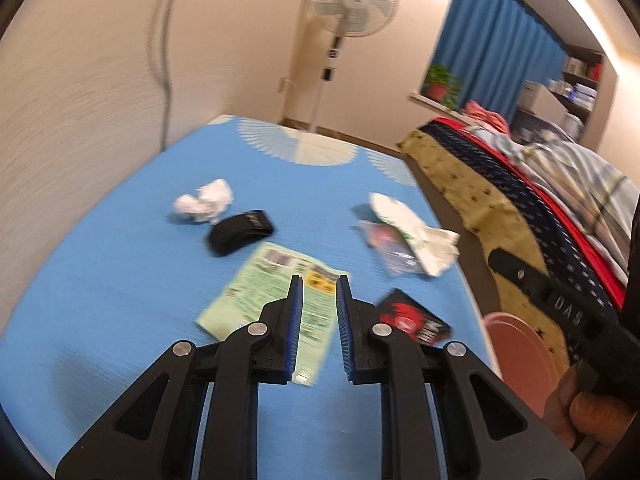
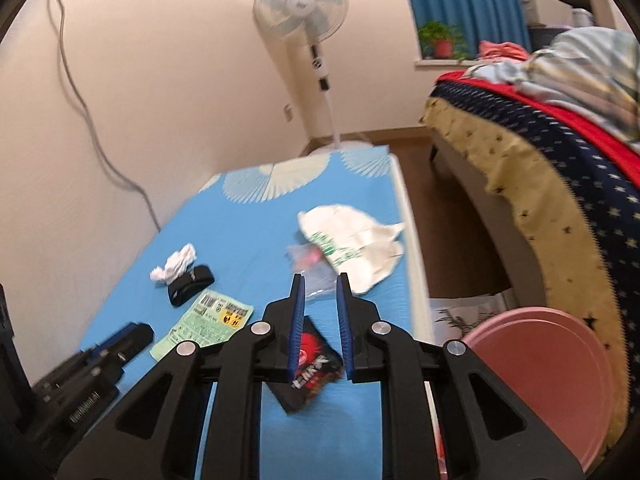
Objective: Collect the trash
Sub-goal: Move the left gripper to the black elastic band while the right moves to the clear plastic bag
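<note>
Lying under the parted right tool (image 2: pixel 321 280), a black-red wrapper (image 2: pixel 310 364)

Your blue-padded right gripper (image 2: pixel 321 280) hides part of the black-and-red snack wrapper (image 2: pixel 310 376); the round pink plastic bin (image 2: pixel 552 376) runs off frame, and motion blurs the green wrapper's (image 1: pixel 264 284) print.
</note>
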